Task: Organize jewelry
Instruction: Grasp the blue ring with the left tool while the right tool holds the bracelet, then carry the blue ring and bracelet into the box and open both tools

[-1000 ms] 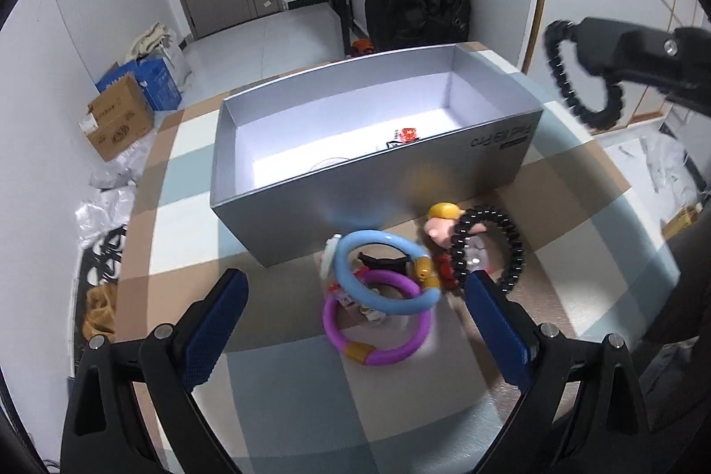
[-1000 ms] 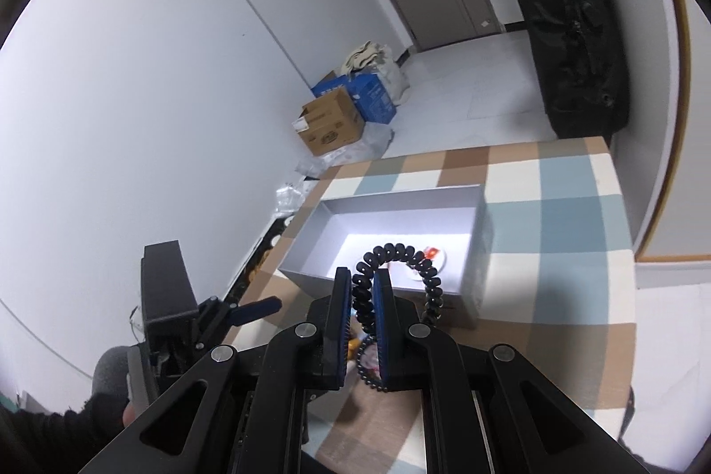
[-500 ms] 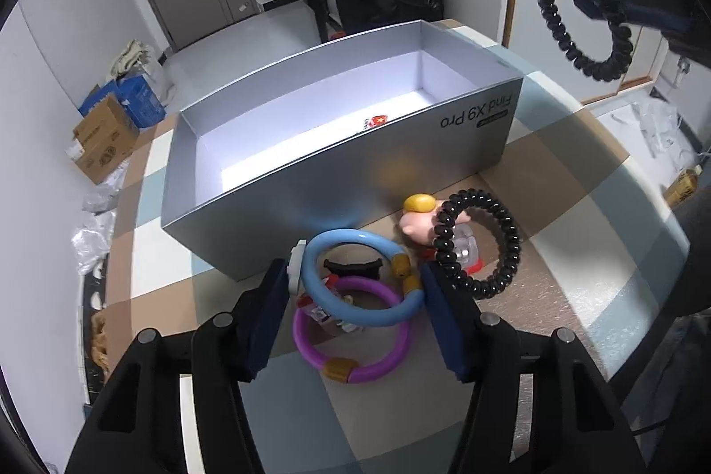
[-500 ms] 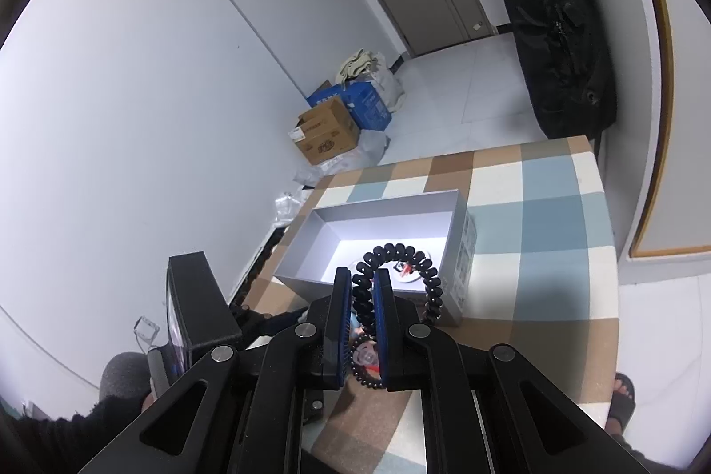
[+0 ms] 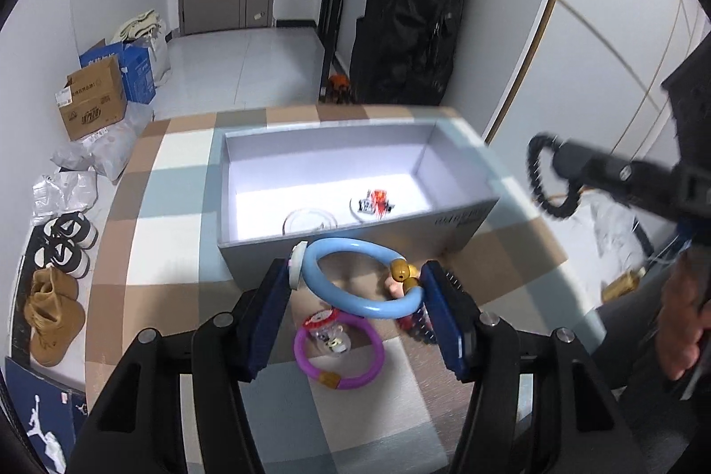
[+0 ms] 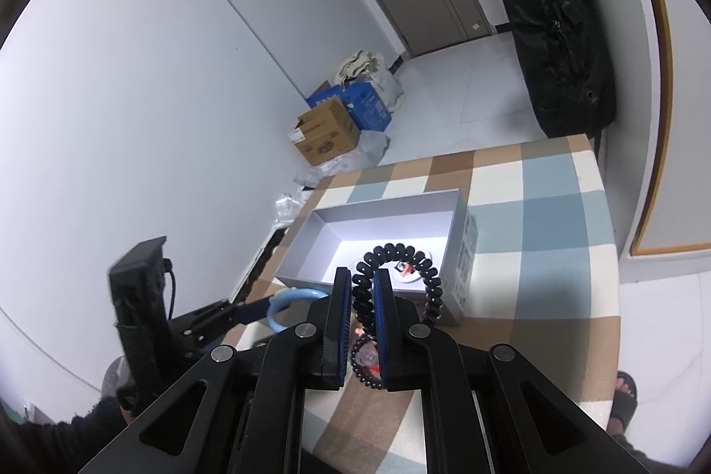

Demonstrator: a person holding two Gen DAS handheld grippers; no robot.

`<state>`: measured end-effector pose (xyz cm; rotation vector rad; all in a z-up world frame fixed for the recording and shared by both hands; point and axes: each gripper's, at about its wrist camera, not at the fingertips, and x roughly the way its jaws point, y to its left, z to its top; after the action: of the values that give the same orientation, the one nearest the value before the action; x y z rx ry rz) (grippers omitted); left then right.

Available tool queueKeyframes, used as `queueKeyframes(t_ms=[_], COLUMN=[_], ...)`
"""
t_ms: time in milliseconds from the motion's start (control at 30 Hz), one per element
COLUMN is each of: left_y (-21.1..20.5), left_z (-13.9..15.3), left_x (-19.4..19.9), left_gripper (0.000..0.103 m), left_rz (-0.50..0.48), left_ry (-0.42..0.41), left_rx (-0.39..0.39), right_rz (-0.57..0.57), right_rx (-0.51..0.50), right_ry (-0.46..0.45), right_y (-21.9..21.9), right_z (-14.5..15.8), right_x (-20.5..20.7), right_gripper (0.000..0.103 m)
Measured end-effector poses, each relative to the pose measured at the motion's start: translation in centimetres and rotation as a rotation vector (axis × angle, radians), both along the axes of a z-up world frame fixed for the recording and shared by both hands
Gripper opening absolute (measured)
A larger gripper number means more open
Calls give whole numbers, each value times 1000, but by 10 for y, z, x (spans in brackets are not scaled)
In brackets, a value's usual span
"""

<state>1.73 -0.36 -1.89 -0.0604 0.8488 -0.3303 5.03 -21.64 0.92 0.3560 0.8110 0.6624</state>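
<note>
Lifted off the table beside the box, the blue ring lies flat crosswise in the left gripper's clamp; the right gripper pinches a black bracelet.

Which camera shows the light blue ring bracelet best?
The left wrist view: the light blue ring bracelet sits whole between the left gripper pads, off the table. The right wrist view shows only a partial arc behind the right gripper.
</note>
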Motion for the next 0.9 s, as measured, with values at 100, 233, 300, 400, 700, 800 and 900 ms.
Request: queueKeyframes(t_ms=[100,233,300,400,700,800,900], left_y=[1,7,9,12,24,29,34], left_z=[8,13,15,18,24,23,30], left_x=[1,4,6,7,17,22,24], left_gripper=[55,55,55,55,55,55,55], left_rz=[1,4,10,18,68,90,95], left_ry=[-28,-49,-54,-56,-83,-81,-97], left_rx=[-18,-49,-67,-95,-170,-185,-227], right_rz=[5,10,11,14,36,39,40], right_rx=[-2,-6,-7,-6,-12,-8,-6], right_ry=[-7,-5,-1,-1,-23,-35,-54], right_y=[3,7,9,13,28,33,37], right_z=[1,0,-2,-1,4,6,9], right_x=[-1,1,2,4,9,10,12], right_gripper=[9,9,9,9,9,9,9])
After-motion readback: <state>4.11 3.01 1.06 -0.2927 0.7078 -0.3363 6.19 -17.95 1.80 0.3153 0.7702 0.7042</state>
